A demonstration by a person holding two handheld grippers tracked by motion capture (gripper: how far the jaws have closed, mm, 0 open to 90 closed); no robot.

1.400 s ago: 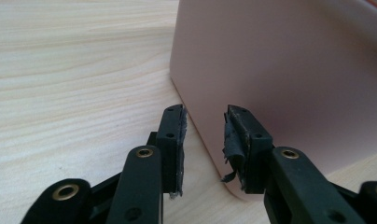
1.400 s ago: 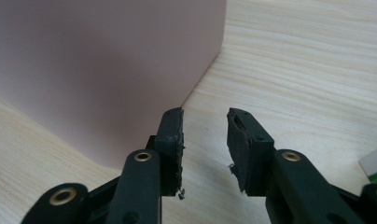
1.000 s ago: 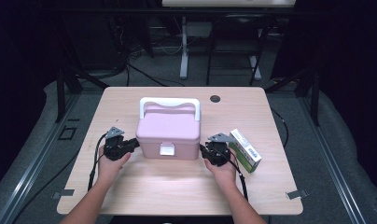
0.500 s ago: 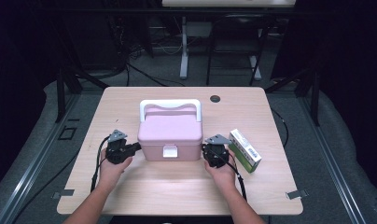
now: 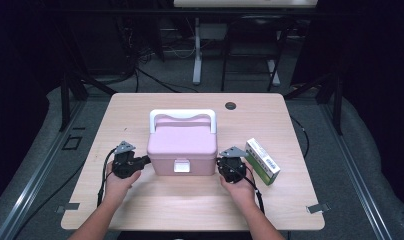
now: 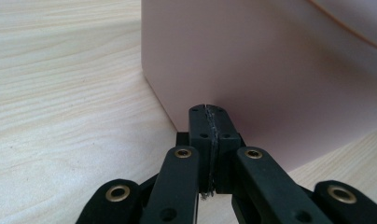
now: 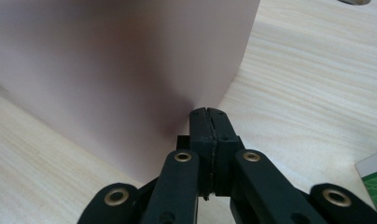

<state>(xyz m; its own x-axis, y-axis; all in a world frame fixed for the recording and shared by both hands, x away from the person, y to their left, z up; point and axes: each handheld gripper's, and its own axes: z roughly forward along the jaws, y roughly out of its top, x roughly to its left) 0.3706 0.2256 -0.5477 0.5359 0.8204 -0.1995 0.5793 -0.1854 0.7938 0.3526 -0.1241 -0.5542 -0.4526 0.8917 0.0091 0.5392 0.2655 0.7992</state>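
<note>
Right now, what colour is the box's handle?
White, on the pink box; the handle shows best in the high view.

My forearms come in low from the near edge, L hand (image 5: pixel 121 181) w/ left gripper (image 5: pixel 146 160) and R hand (image 5: pixel 240 188) w/ right gripper (image 5: pixel 219 162) both aimed inward, jaws pressed together, tips facing each other.

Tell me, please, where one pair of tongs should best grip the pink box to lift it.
Probably the white handle: it lies folded back behind the lid of the pink box, a thin bar the jaws could close around, coming from above at its middle. The side walls are broad, flat and smooth, too wide for one pair of tongs.
</note>
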